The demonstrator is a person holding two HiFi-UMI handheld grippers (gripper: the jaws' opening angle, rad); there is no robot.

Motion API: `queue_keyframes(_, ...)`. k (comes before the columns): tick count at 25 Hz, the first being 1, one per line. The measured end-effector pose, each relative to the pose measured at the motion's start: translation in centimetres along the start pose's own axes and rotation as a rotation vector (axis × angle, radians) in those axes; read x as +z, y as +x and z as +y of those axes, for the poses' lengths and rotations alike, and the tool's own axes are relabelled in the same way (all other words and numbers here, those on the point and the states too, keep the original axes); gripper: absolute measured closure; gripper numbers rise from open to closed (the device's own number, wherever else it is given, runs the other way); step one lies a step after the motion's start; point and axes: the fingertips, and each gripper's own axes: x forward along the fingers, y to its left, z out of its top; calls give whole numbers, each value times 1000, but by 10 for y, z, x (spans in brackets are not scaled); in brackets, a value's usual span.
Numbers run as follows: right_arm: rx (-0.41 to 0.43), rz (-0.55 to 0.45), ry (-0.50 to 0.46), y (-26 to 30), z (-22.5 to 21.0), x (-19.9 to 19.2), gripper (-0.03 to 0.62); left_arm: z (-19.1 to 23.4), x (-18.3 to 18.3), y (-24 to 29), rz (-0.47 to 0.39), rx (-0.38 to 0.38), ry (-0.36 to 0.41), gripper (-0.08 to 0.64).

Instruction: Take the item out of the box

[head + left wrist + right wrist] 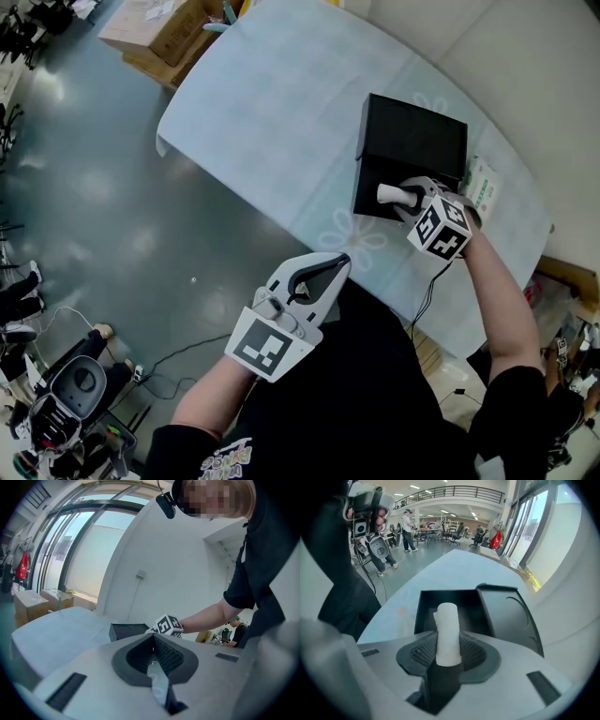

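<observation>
A black box lies open on the pale blue table, its lid folded to one side of the tray. My right gripper hovers at the tray's near edge, shut on a white roll that sticks out past the jaws over the tray. In the right gripper view the white roll stands squeezed between the pads of the right gripper. My left gripper hangs off the table's near edge by my body, shut and empty; its own view shows the left gripper, the black box and the right gripper's marker cube.
A green and white carton lies just right of the box. Cardboard boxes stand on the floor beyond the table's far left end. A wheeled machine stands on the floor at lower left. People stand far off in the hall.
</observation>
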Motion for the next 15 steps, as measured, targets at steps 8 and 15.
queue_keyframes(8,-143,-177,166,-67,2,45,451,-17,15,-30,-32,-27,52,551)
queue_keyframes(15,-272,-383,323,-128,23,93,451,-29,28,-58,-71,-69,93,551)
